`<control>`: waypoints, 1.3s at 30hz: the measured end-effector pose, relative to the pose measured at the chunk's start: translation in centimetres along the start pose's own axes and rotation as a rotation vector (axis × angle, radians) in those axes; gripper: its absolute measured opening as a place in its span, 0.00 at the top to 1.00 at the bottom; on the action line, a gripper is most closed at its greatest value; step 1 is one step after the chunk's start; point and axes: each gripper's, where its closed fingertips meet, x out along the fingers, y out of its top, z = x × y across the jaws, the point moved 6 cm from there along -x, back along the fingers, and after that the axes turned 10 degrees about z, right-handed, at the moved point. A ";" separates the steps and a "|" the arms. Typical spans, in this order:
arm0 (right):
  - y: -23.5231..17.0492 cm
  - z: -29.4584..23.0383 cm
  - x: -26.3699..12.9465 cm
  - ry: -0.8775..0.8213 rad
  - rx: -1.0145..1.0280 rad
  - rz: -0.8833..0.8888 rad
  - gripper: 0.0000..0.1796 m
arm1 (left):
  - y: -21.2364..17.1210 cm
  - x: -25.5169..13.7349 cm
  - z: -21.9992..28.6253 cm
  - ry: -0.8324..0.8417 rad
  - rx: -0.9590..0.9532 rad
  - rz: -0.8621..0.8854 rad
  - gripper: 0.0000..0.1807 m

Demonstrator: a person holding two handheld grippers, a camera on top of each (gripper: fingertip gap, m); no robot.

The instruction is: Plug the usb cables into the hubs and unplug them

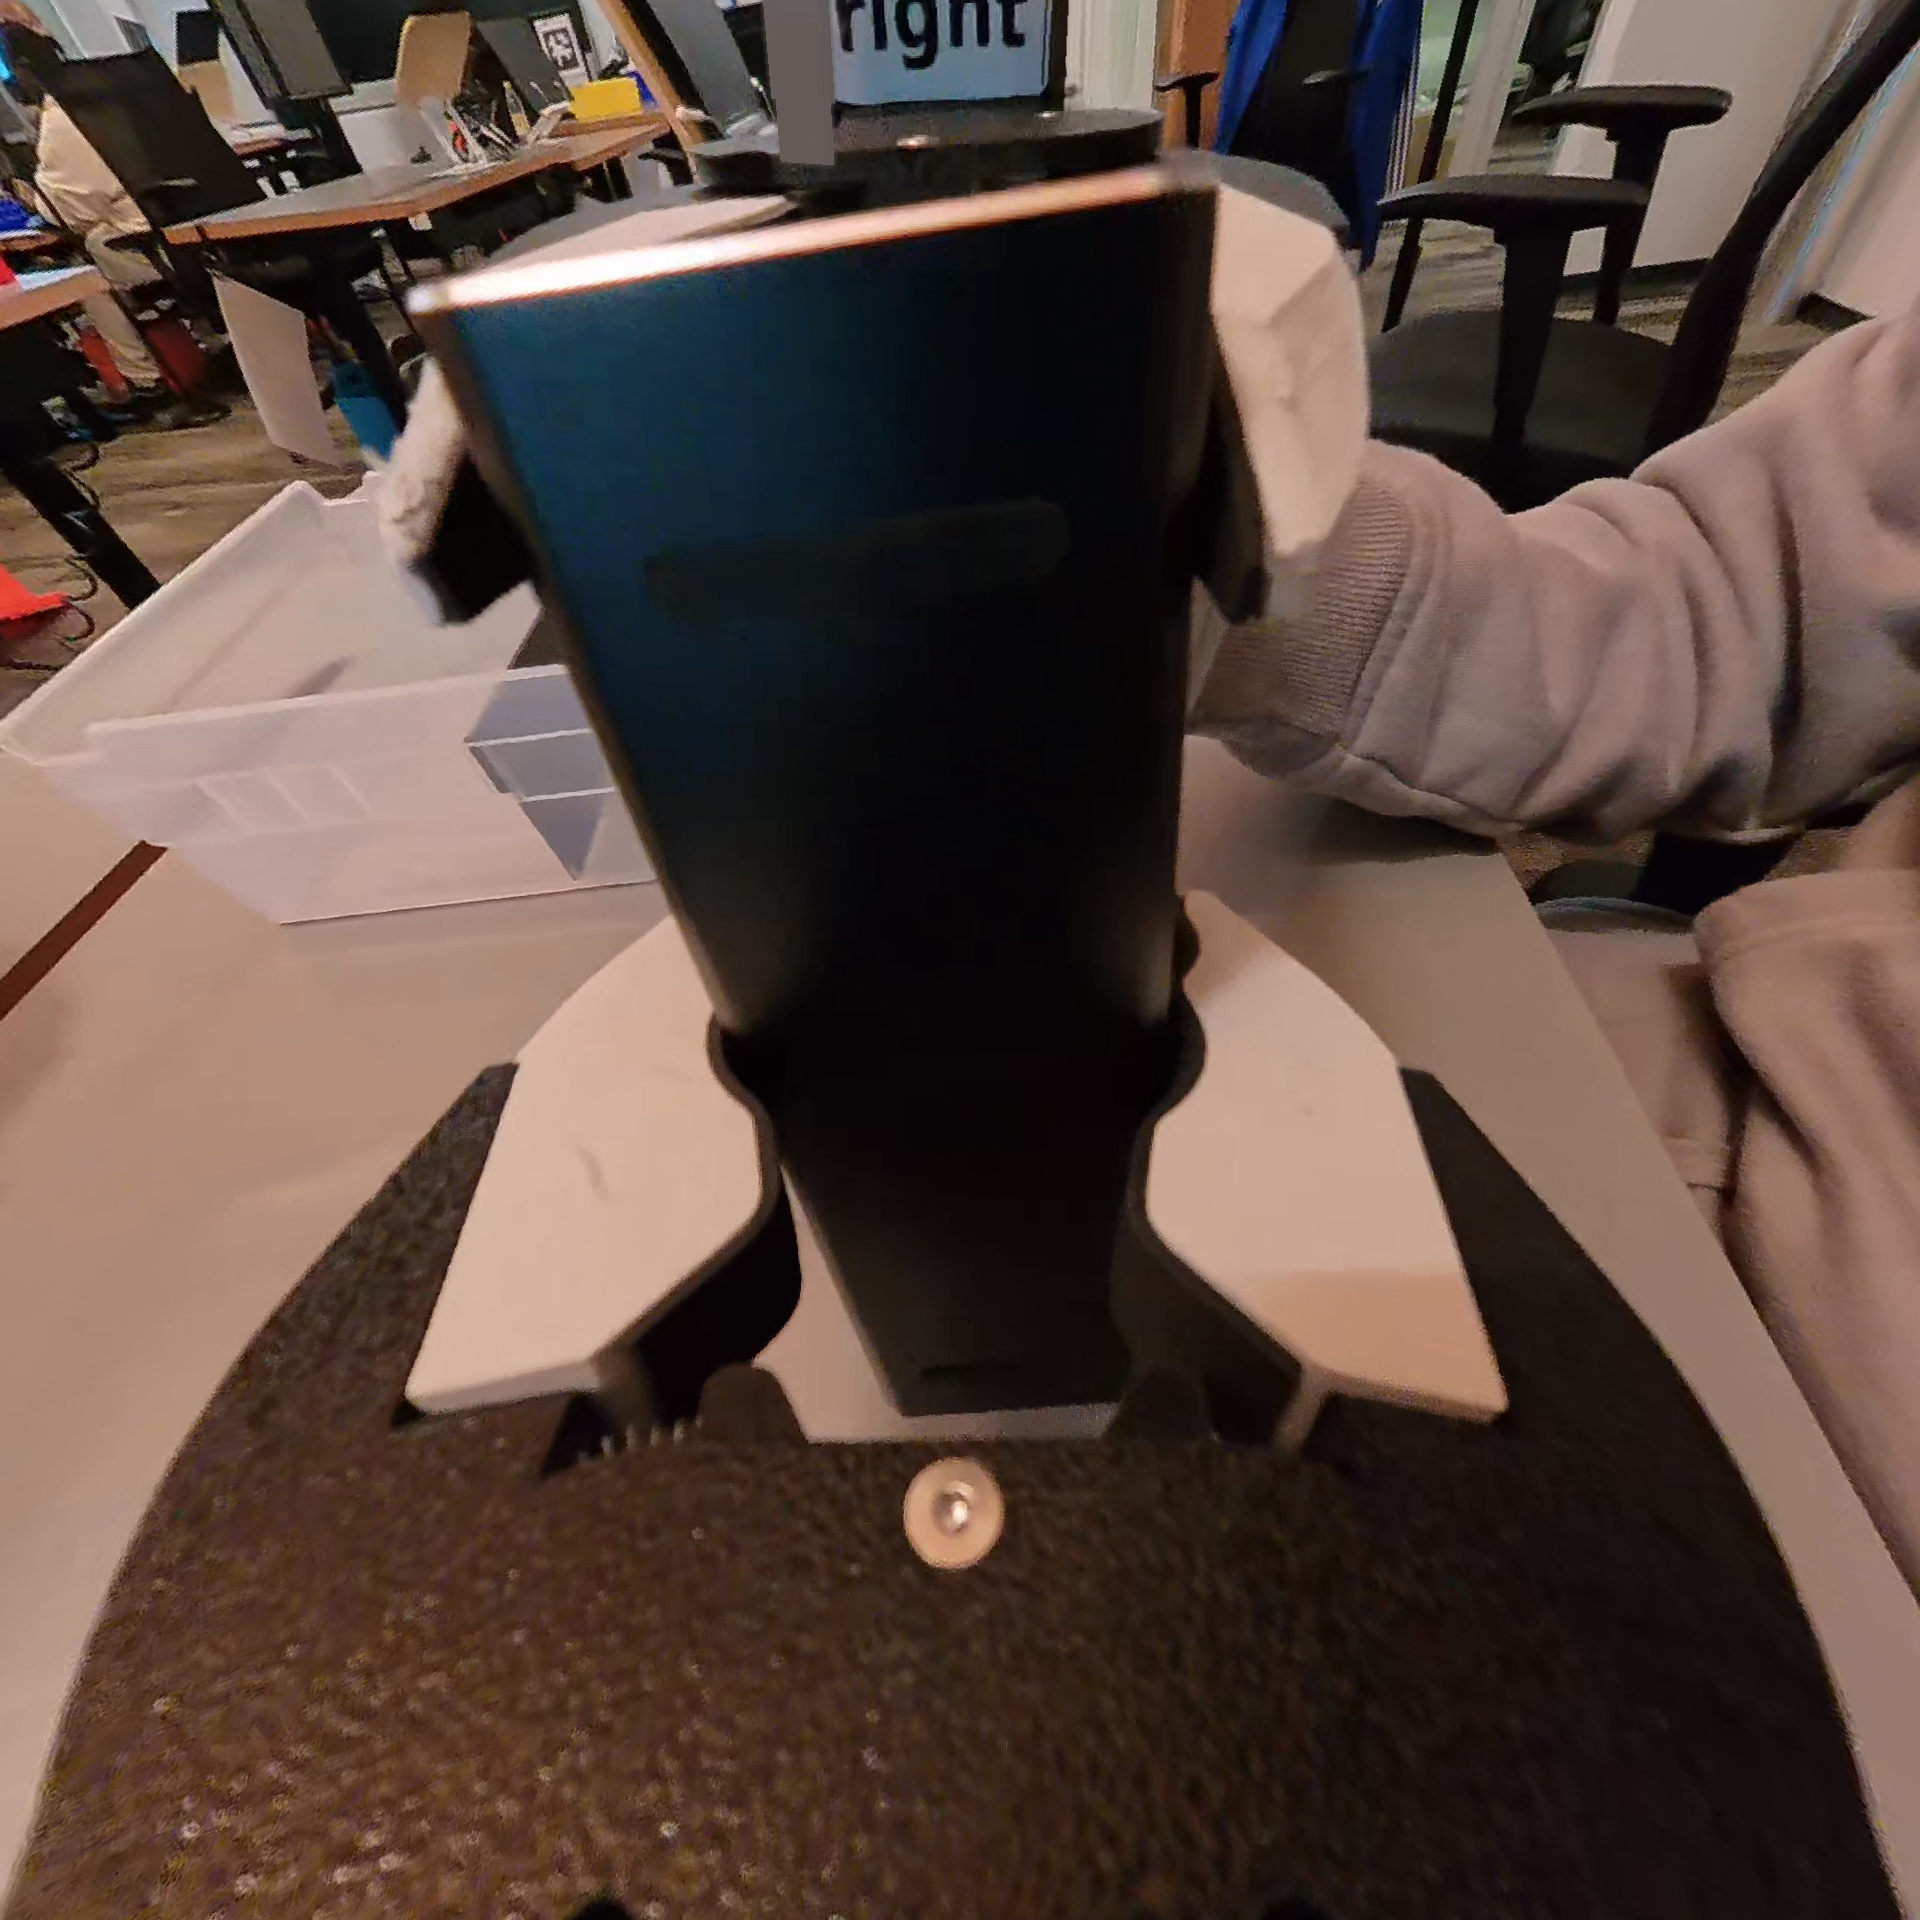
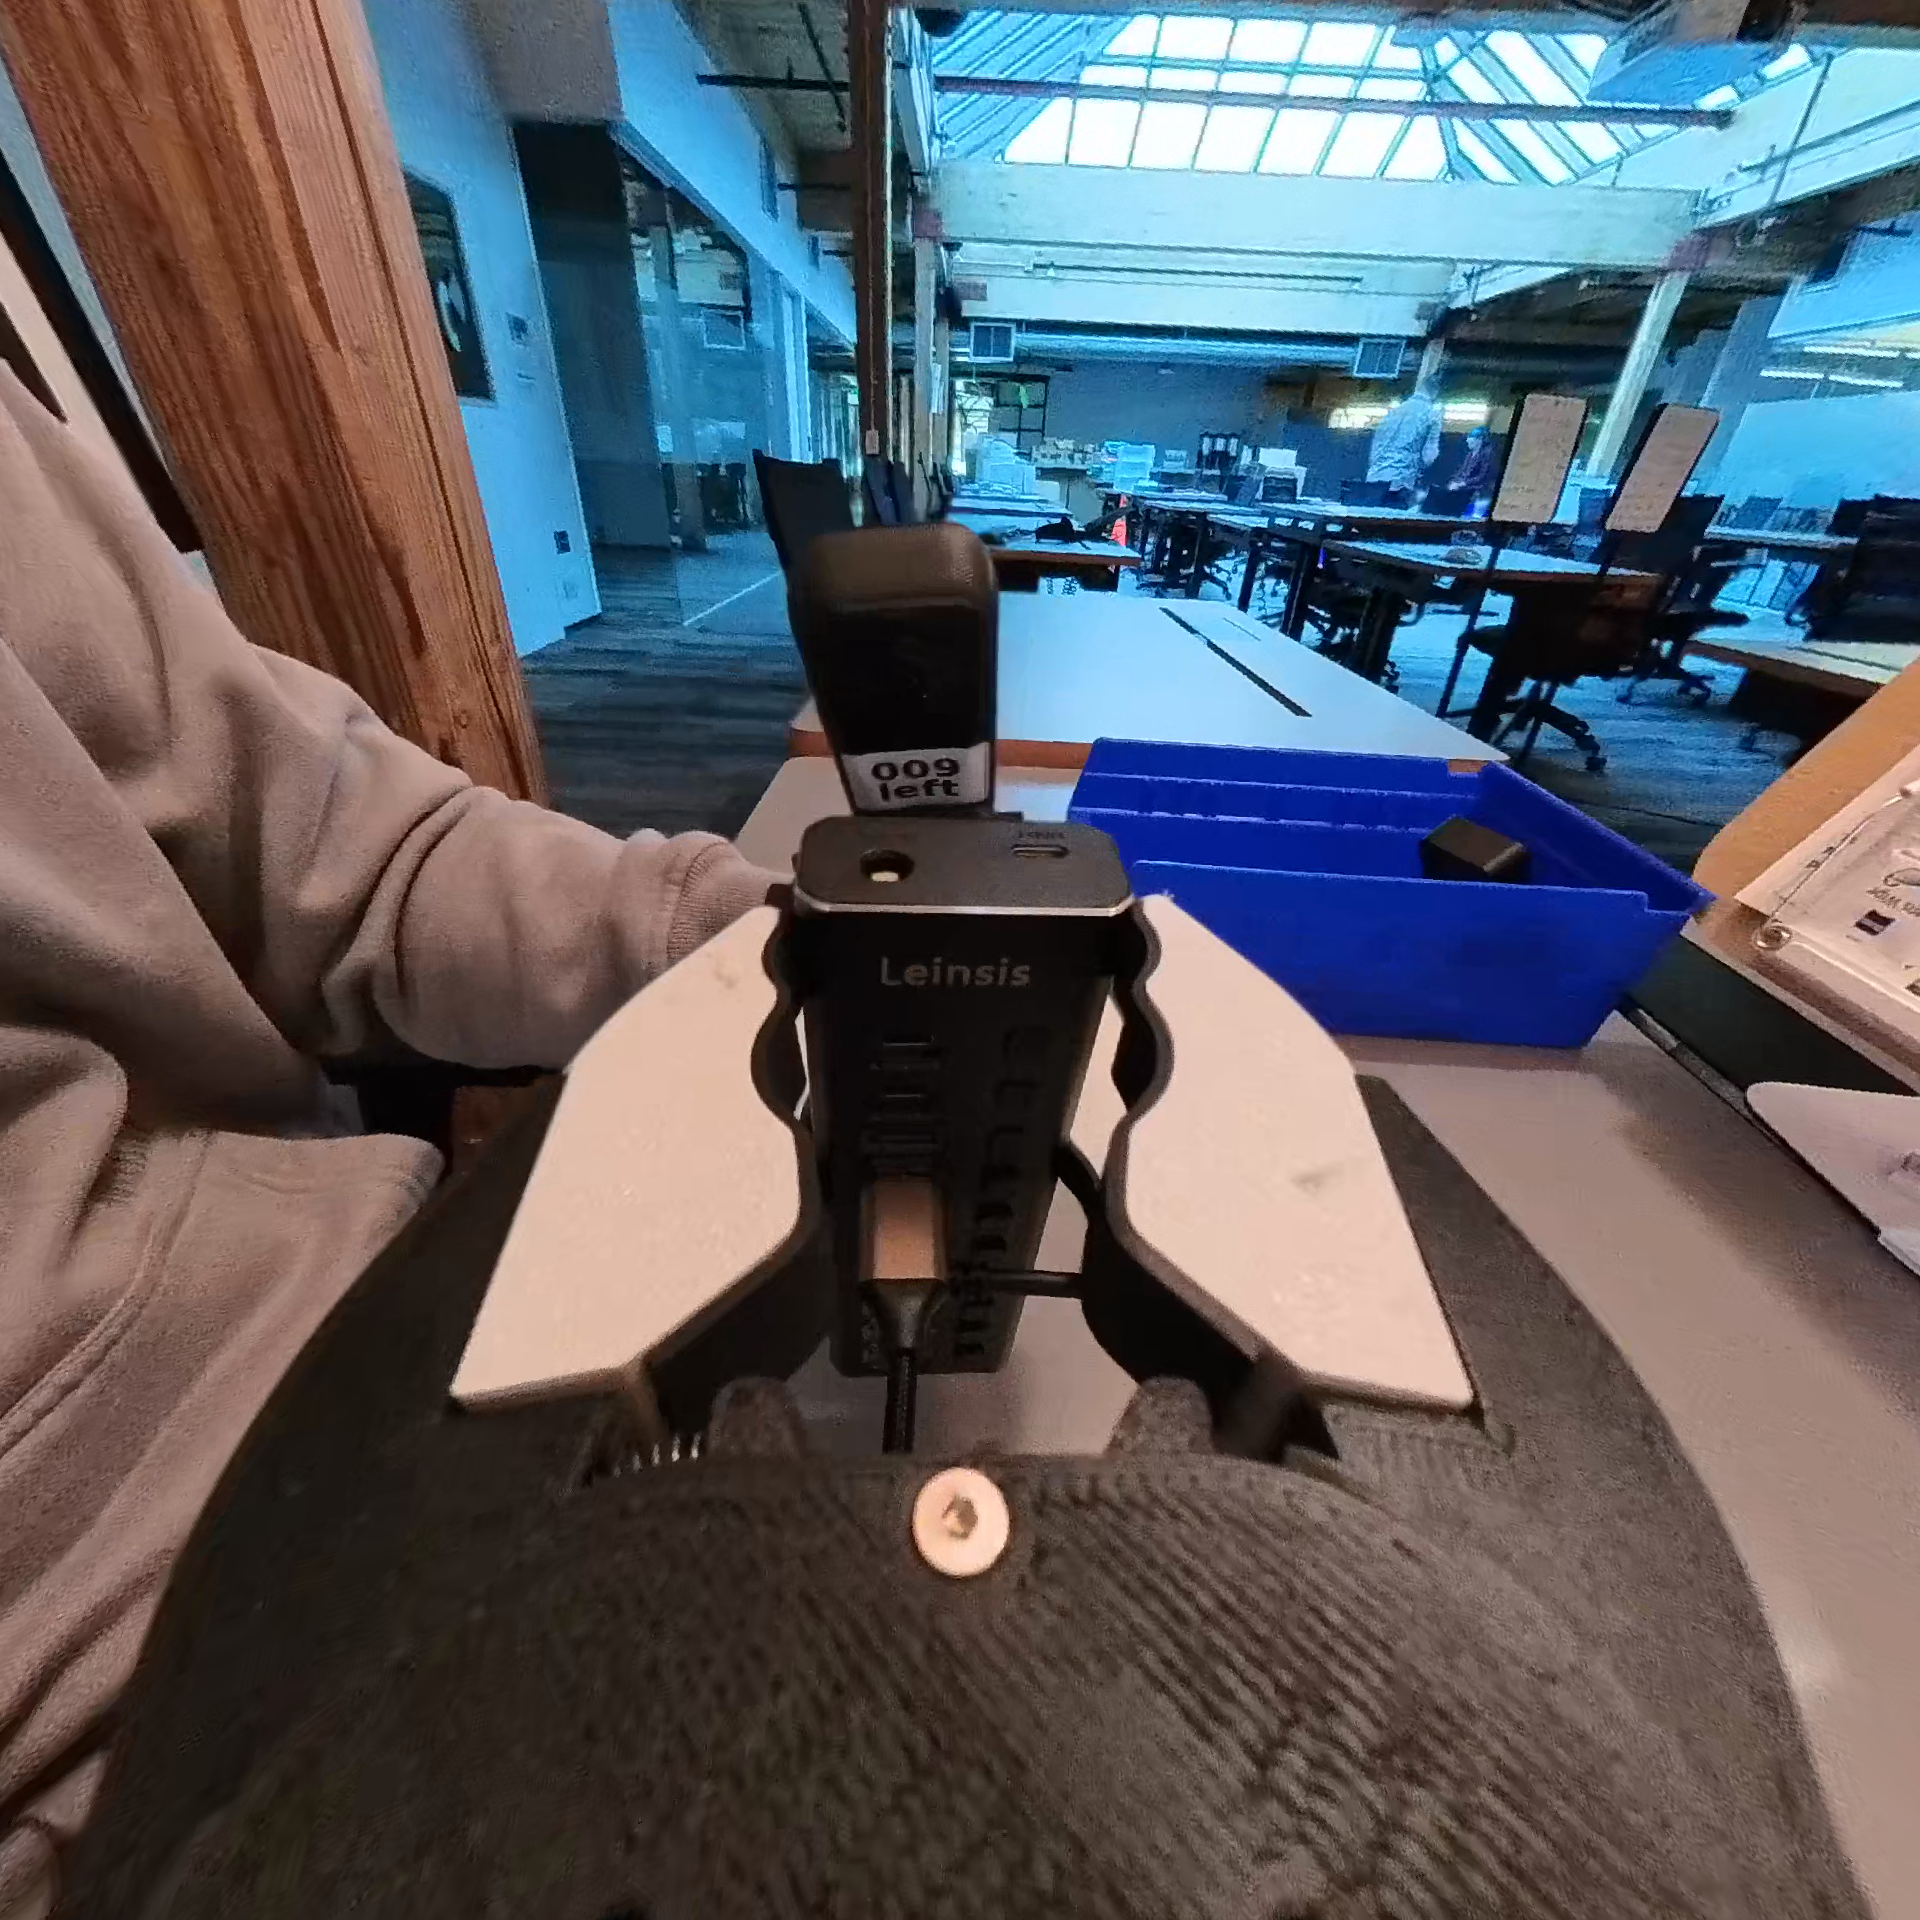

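A dark USB hub [image 1: 862, 675] stands between both grippers. In the left wrist view I see its plain back. My left gripper [image 1: 951, 1039] is shut on its near end. My right gripper [image 1: 842, 416] clamps the far end with its white fingers [image 1: 1288, 364]. In the right wrist view the hub [image 2: 951, 987] shows its port side. My right gripper [image 2: 956, 966] is shut on it. A USB plug [image 2: 904, 1236] sits in a lower port, and its black cable [image 2: 899, 1403] runs towards the camera. The left gripper's body [image 2: 899, 644] rises behind the hub, with its fingers hidden.
A white bin [image 1: 312, 748] stands on the grey table [image 1: 208, 1039] to the left. A blue bin [image 2: 1351, 904] with a small black block [image 2: 1475, 847] is to the right. A person's grey sleeve [image 1: 1610, 623], an office chair [image 1: 1558, 312] and a wooden post [image 2: 260, 364] are close by.
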 end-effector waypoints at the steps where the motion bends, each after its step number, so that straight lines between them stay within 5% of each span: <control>1: -0.1 0.0 0.0 0.006 0.003 -0.002 0.67 | -0.1 0.0 0.0 0.009 0.004 -0.008 0.59; 23: -1.0 -0.6 0.2 0.000 -0.235 -0.170 0.67 | -1.4 -1.5 -0.2 0.345 0.212 0.008 0.61; 39: -1.7 -0.7 0.5 0.061 -0.120 -0.134 0.67 | -3.6 0.7 0.3 0.137 0.042 -0.021 0.60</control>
